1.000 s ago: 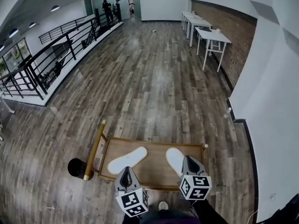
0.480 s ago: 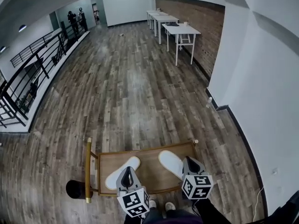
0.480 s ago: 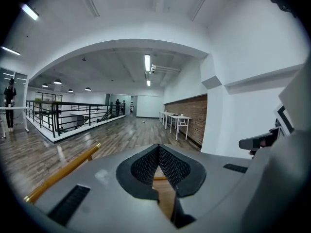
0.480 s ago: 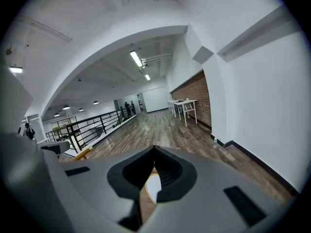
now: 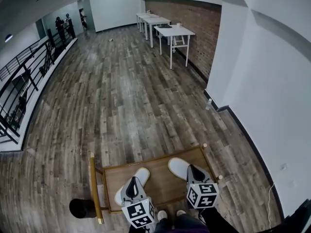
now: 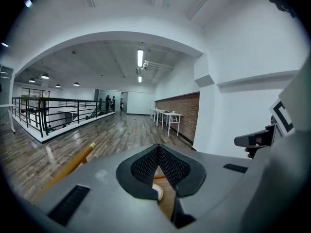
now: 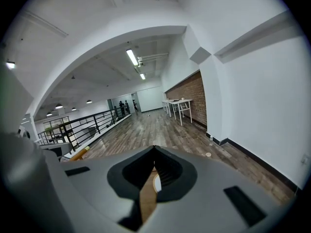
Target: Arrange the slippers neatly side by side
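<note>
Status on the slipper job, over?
Left gripper and right gripper shut, empty, over the wooden tray. Left slipper and right slipper lie apart, not parallel. Bare wood between them.

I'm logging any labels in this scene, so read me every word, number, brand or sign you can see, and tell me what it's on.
No readable words, numbers, brands or signs in any view.
The marker cubes on the left hand-held gripper and right hand-held gripper: black-and-white square patterns, not text.
The white flat slippers and the brown wooden tray: no print visible.
</note>
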`<action>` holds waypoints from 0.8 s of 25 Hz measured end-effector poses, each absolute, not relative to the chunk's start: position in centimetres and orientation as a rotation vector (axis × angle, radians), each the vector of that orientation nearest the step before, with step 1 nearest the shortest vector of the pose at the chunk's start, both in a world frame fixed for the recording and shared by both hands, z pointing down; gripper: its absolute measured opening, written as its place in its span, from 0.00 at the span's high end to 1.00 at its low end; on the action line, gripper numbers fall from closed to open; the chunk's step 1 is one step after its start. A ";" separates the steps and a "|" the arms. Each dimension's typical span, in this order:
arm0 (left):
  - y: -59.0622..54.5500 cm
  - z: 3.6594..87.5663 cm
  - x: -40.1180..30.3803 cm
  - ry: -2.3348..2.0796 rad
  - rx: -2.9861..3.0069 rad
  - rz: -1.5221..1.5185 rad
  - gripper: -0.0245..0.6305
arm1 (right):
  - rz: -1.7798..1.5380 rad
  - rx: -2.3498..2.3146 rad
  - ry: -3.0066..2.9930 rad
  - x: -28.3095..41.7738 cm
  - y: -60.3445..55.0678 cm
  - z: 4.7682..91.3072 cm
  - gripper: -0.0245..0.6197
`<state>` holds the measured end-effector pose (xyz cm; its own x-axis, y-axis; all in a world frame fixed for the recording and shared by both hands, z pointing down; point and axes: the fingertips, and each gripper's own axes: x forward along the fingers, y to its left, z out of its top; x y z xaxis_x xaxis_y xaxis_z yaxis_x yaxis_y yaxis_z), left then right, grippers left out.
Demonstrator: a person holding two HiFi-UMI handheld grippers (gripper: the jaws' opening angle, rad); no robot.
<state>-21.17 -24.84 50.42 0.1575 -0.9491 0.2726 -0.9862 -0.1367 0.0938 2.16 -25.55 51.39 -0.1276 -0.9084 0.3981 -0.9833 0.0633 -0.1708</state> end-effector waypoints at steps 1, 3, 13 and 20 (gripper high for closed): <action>-24.9 50.7 -21.3 -1.867 2.186 0.217 0.96 | 0.599 1.944 -2.141 1.9 -25.5 51.5 0.96; -25.0 51.1 -21.1 -1.842 2.195 0.220 0.96 | 0.596 1.939 -2.134 1.5 -25.4 51.6 0.96; -26.0 50.0 -18.8 -1.794 2.237 0.206 0.96 | 0.568 1.846 -2.218 -0.1 -26.6 50.7 0.96; -26.5 50.5 -18.1 -1.791 2.220 0.209 0.96 | 0.652 1.819 -2.282 0.9 -27.9 50.7 0.96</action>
